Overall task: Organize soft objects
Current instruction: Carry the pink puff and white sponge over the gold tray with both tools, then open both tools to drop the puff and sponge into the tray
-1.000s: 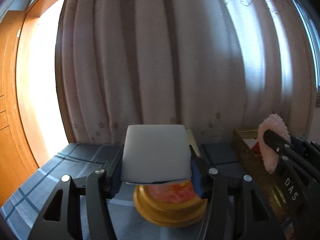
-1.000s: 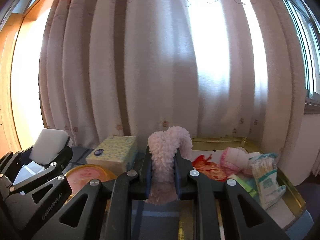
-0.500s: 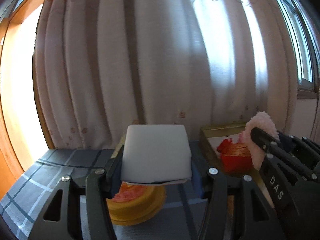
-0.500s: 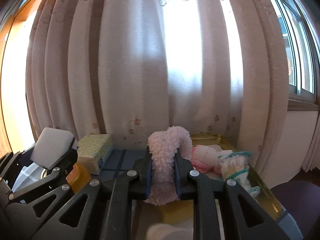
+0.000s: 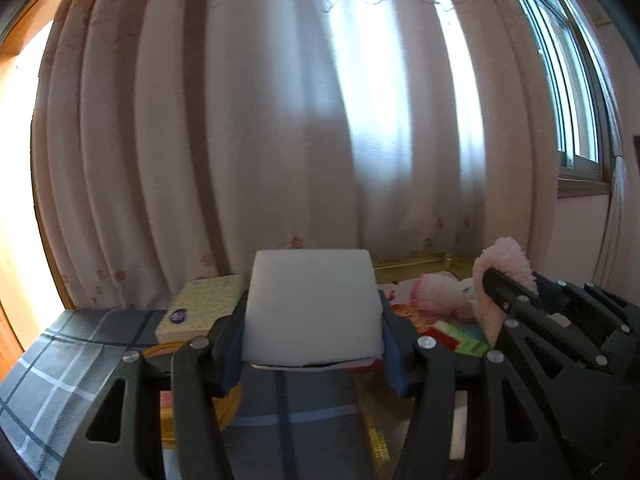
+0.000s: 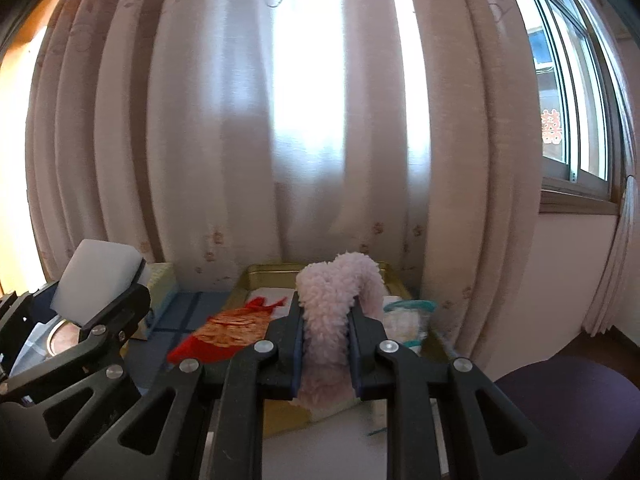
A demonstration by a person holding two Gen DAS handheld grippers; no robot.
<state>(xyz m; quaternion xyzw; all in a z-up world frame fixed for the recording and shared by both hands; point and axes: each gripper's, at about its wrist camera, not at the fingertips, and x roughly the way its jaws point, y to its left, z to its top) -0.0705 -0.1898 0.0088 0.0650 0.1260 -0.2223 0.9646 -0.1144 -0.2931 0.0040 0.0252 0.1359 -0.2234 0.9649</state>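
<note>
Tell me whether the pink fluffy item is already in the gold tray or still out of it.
Out. The pink fluffy item is clamped between the right gripper fingers, held up in front of the gold tray, not lying in it.

Left gripper [image 5: 312,340] is pointing slightly below level, its jaws pressing from both sides on a white foam block [image 5: 312,308]. Right gripper [image 6: 326,344] is travelling just beside it at a matching tilt, its jaws standing narrowly apart and pinching a fluffy pink item [image 6: 332,304] that is rising above the fingertips.
</note>
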